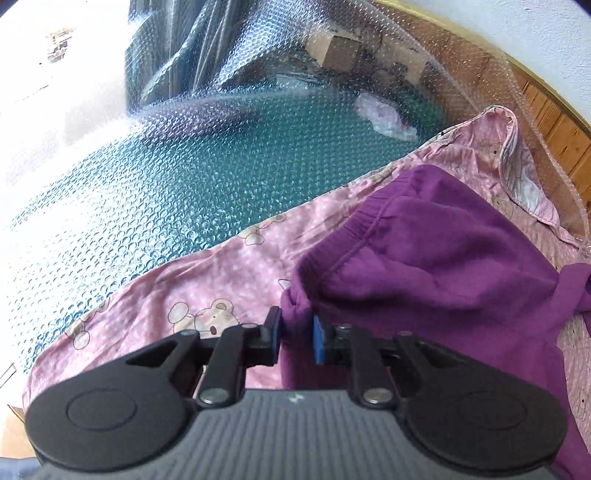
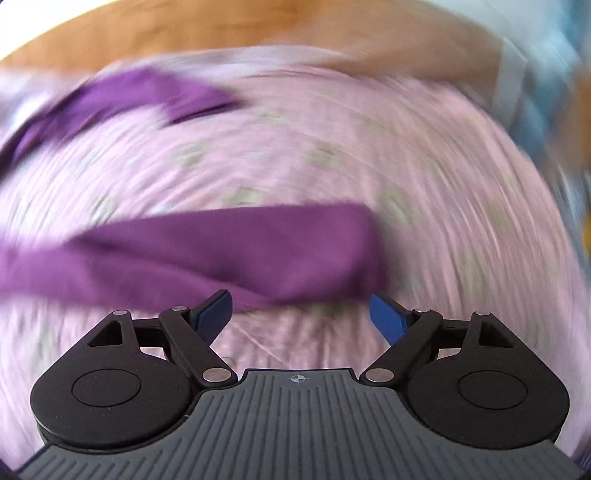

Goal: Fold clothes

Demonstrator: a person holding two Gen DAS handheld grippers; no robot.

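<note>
A purple fleece garment (image 1: 436, 258) lies bunched on a pink sheet with a bear print (image 1: 207, 291). My left gripper (image 1: 297, 338) is shut on a fold of the purple garment at its near left edge. In the blurred right wrist view, a purple sleeve or leg (image 2: 229, 251) stretches across the pink sheet (image 2: 369, 147) just ahead of my right gripper (image 2: 301, 308), which is open with nothing between its blue pads. A second purple strip (image 2: 140, 96) lies farther back left.
Bubble wrap over a teal surface (image 1: 177, 177) lies left of the sheet. A crumpled plastic bag (image 1: 384, 114) and cardboard boxes (image 1: 340, 48) sit at the back. A wooden edge (image 1: 554, 122) runs along the right, and wood (image 2: 184, 33) shows beyond the sheet.
</note>
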